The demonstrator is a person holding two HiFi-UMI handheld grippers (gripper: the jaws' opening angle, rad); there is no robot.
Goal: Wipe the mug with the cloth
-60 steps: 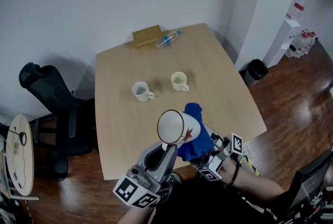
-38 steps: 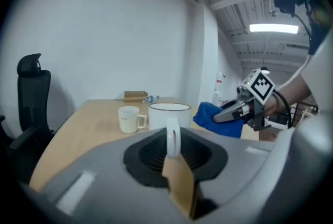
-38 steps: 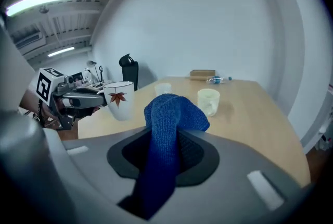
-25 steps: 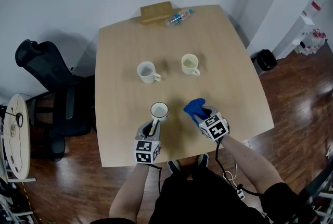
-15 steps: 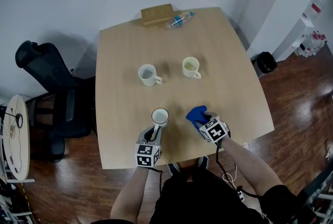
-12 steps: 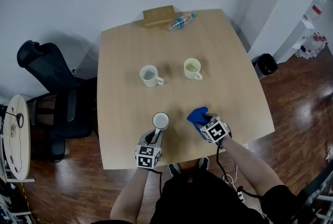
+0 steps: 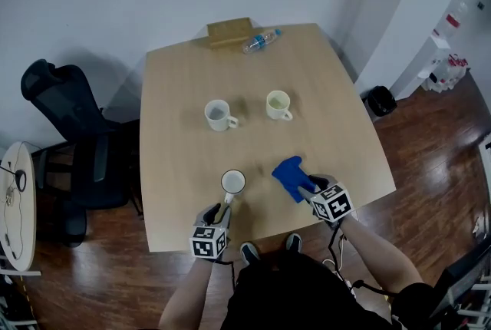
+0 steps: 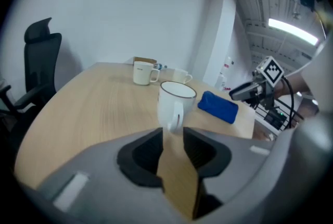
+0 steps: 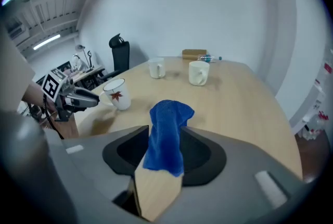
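Wooden table [image 7: 176, 144] bore two spare mugs [image 7: 218, 114] [image 7: 277, 103] at twelve o'clock; left gripper [image 7: 223, 207] had just opened behind white mug [image 7: 233, 182], right gripper [image 7: 309, 186] around blue cloth [image 7: 290, 175].

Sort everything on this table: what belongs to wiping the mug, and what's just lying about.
Job: leaf-print mug, upright near the front edge; blue cloth beside it; left gripper, jaws just opened, the mug's handle at their tips; right gripper, jaws just opened, the cloth lying loose between them.
Lying about: white mug; cream mug; water bottle; wooden block.
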